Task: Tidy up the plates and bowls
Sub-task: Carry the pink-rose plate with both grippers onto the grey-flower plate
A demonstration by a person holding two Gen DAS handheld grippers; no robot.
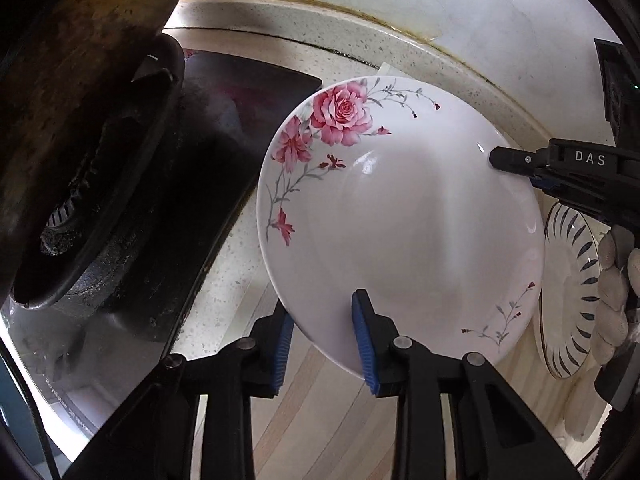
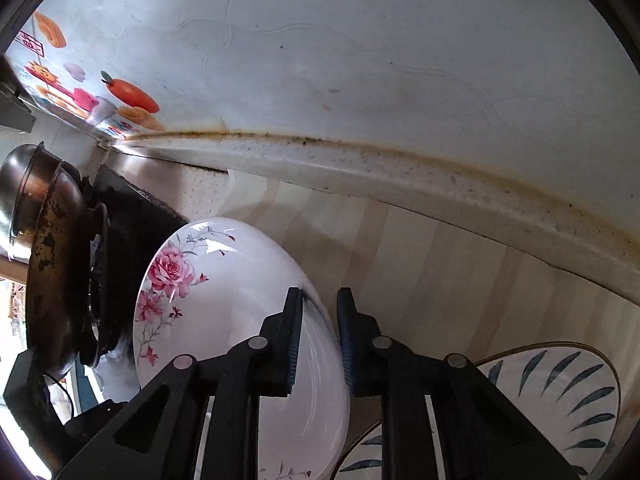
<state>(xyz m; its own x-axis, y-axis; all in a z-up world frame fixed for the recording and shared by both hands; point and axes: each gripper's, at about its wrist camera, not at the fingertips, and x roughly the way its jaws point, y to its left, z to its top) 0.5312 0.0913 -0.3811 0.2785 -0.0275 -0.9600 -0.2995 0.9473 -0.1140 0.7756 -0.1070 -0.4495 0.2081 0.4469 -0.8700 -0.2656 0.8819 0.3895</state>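
The left tongs [image 1: 322, 344] are clamped on the near rim of the rose plate [image 1: 400, 224], holding it tilted above the wood-patterned tabletop [image 1: 320, 420]. The right tongs [image 2: 318, 340] straddle the plate's opposite rim, pads apart, not gripping. A leaf-patterned plate [image 2: 568, 400] lies just beside, and a blackened wok [image 1: 72, 100] sits left
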